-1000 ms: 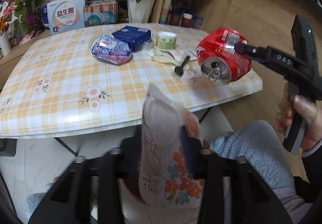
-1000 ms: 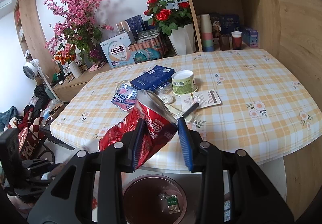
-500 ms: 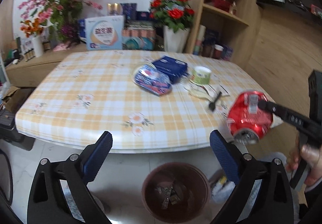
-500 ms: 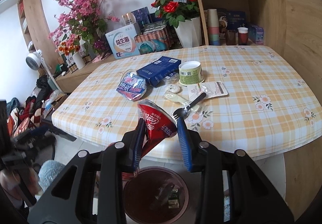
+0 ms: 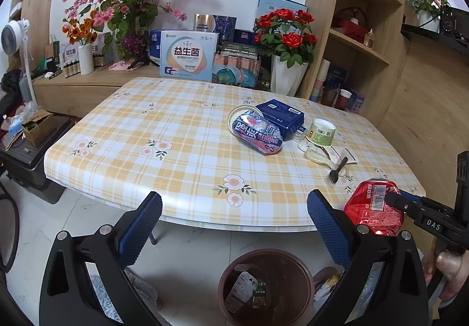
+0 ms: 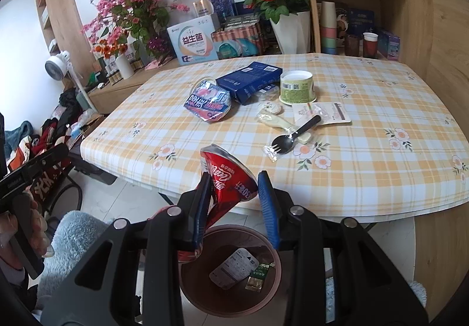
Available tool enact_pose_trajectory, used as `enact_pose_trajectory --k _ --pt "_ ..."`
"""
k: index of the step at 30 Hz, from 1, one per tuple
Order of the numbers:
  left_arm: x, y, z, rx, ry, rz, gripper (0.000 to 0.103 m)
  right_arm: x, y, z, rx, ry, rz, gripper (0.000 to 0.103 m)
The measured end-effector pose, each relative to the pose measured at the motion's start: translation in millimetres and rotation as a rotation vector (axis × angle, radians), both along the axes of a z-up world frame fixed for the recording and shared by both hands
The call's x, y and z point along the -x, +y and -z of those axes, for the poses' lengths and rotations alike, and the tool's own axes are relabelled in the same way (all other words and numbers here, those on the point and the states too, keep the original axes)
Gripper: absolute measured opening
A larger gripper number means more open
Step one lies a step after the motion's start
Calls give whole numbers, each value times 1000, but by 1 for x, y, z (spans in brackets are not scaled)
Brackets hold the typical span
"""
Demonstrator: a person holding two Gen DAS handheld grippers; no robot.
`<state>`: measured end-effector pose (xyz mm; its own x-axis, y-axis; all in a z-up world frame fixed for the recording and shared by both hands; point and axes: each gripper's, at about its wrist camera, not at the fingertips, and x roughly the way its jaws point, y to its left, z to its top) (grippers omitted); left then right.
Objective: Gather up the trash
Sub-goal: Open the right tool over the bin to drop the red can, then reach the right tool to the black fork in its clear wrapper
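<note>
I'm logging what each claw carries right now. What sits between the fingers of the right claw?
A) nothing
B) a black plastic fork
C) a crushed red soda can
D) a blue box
C: the right claw is clamped on the crushed red soda can above the brown bin; the fork and blue box lie on the table.

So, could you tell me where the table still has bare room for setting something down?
The tablecloth is bare on the left and front, up to the blue snack bag. It is crowded from the blue box to the black fork.
</note>
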<state>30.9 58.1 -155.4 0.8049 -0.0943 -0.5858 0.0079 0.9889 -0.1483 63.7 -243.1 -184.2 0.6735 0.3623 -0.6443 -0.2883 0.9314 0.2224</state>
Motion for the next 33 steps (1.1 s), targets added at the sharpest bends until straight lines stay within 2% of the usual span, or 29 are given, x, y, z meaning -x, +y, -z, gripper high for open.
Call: enact_pose_trajectory --k 11,14,15,16,17,20,22,25,33 --pt "1 9 4 9 8 -32 97 -2 22 10 30 45 -65 35" --pt "1 10 5 10 10 -32 97 -5 33 17 40 94 -108 37" --pt "1 10 5 10 9 -31 97 -5 36 19 36 104 -114 47" --pt "1 11 5 11 8 -31 97 -4 36 19 24 105 -112 68" --pt "2 11 5 10 6 -32 97 -3 35 18 6 92 -101 74" --pt "1 11 6 5 5 -36 97 -4 32 12 27 70 -74 77" --pt "1 12 6 9 4 -39 97 -4 26 8 40 48 -41 88" --pt "1 14 7 8 4 -43 97 -6 16 4 56 31 17 93" --pt "0 13 7 0 3 -39 97 -14 -9 -1 124 2 141 97"
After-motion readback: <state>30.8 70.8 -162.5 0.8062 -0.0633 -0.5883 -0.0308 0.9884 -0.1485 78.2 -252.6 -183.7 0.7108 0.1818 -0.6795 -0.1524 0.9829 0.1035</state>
